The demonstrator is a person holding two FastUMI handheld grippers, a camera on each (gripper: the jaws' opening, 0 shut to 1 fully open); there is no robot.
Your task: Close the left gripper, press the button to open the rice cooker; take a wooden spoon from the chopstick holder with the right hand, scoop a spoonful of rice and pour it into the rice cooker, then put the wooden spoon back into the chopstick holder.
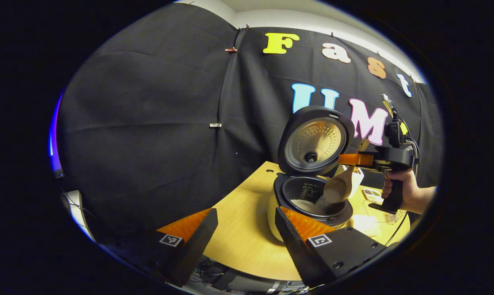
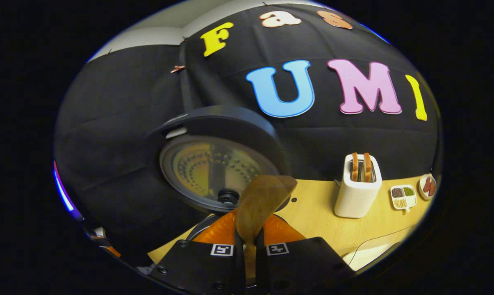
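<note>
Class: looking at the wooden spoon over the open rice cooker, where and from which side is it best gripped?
Grip the spoon by its narrow handle, from the handle end, as the right gripper does. The bowl, tipped into the cooker, is broad and carries rice.

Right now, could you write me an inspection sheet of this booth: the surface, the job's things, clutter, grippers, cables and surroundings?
Surface: wooden table, pale, rounded edge.
Job's things: rice cooker with lid up; wooden spoon tipped over the pot, rice falling in.
Clutter: toaster holding two slices; divided dish of grains; small plate.
Grippers: left gripper open, holding nothing; right gripper shut on the spoon handle, held by a hand.
Cables: wire trailing below the right gripper; bundle under the table edge.
Surroundings: black cloth wall, white wall above.
</note>
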